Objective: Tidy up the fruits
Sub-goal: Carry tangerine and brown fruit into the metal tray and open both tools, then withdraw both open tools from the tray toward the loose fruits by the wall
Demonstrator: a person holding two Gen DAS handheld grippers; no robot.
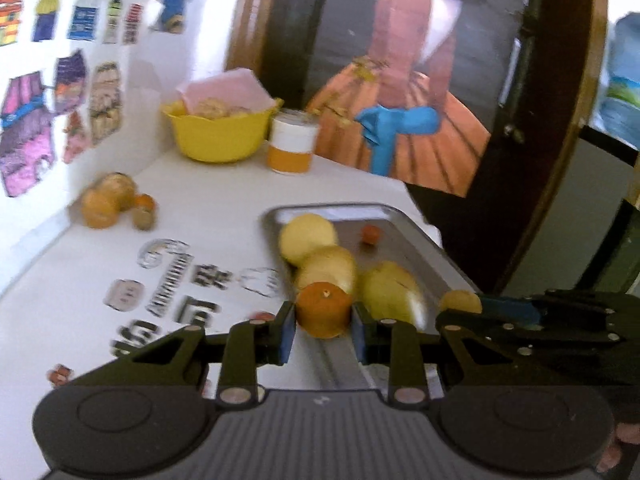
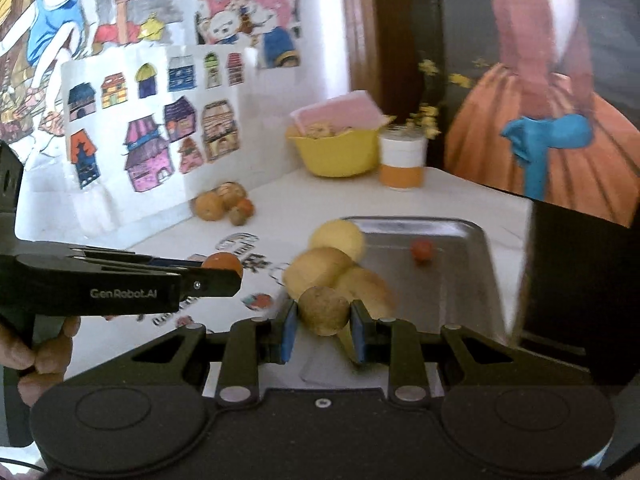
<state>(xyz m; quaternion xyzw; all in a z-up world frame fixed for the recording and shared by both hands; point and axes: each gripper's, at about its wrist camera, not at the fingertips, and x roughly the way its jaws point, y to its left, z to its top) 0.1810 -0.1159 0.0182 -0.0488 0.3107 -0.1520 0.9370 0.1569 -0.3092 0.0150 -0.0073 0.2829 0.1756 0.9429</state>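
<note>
In the left wrist view my left gripper [image 1: 324, 322] is shut on an orange [image 1: 323, 309], held over the near end of a metal tray [image 1: 404, 216]. The tray holds three yellow fruits [image 1: 307, 237] and a small red fruit [image 1: 371, 234]. In the right wrist view my right gripper [image 2: 324, 322] is shut on a brownish round fruit [image 2: 323, 310] just in front of the tray [image 2: 476, 236]. To its left the left gripper [image 2: 224, 278] shows side-on with the orange [image 2: 222, 263]. A pile of several fruits [image 2: 224, 202] lies by the wall.
A yellow bowl [image 2: 335, 154] with a pink packet and an orange-and-white can [image 2: 401, 157] stand at the back of the white table [image 2: 304, 200]. Drawings cover the wall on the left. A large framed picture [image 2: 560, 100] leans at the back right. A hand [image 2: 36, 356] grips the left tool.
</note>
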